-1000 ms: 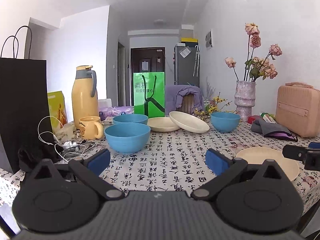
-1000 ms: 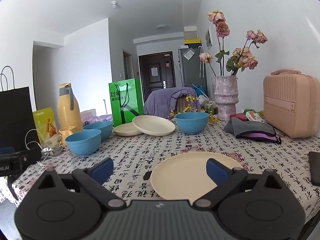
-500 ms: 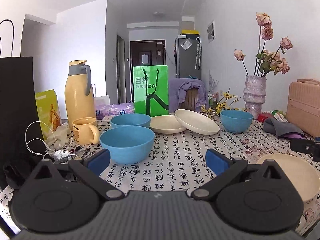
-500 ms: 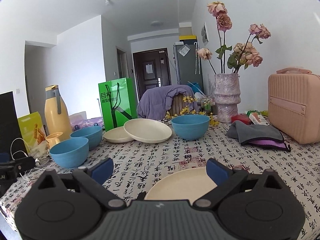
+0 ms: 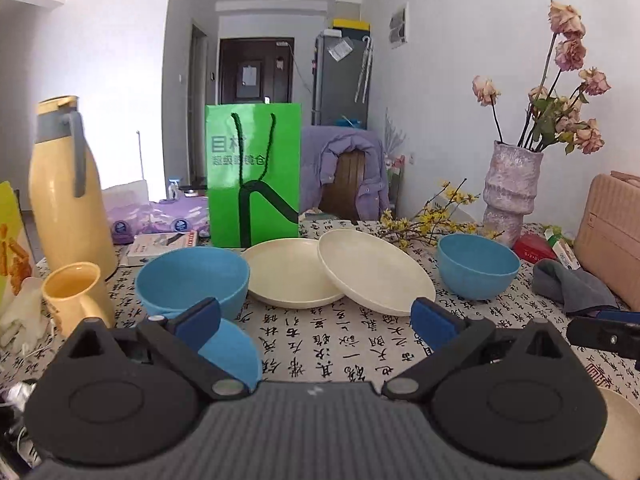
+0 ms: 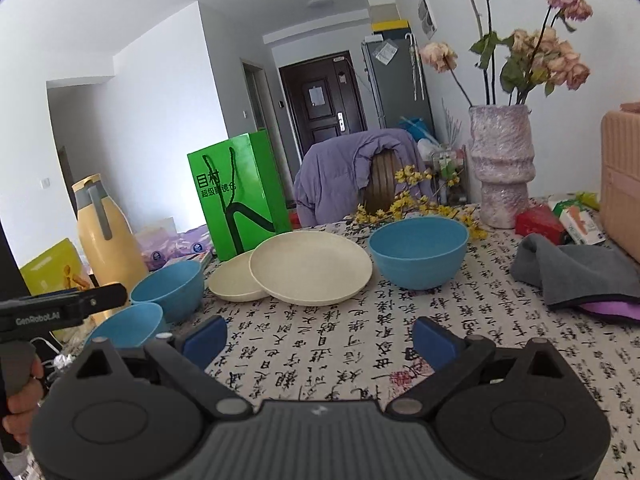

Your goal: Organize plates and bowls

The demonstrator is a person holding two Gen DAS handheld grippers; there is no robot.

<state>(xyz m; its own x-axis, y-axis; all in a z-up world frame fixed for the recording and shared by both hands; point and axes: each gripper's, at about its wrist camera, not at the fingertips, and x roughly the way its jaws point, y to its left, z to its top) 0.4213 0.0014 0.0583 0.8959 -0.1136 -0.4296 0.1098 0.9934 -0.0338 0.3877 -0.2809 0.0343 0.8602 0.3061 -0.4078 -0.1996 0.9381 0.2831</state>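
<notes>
Two cream plates overlap at the table's middle, the left one (image 5: 286, 276) under the tilted right one (image 5: 372, 274); both show in the right wrist view (image 6: 310, 266). Three blue bowls stand around: one right (image 5: 476, 270), one left (image 5: 194, 280), one near (image 5: 230, 354) partly behind my left finger. A third cream plate (image 5: 616, 432) lies at the lower right edge. My left gripper (image 5: 316, 316) is open and empty above the table. My right gripper (image 6: 318, 334) is open and empty, short of the plates.
A yellow thermos (image 5: 66, 188) and yellow mug (image 5: 76, 296) stand at the left. A green bag (image 5: 254, 176) stands behind the plates. A vase of flowers (image 5: 510, 192), a pink case (image 5: 612, 236) and a grey cloth (image 5: 568, 286) are at the right.
Both grippers have moved forward over the table toward the plates and bowls. The near cream plate has slipped below the right view. Both stay open.
</notes>
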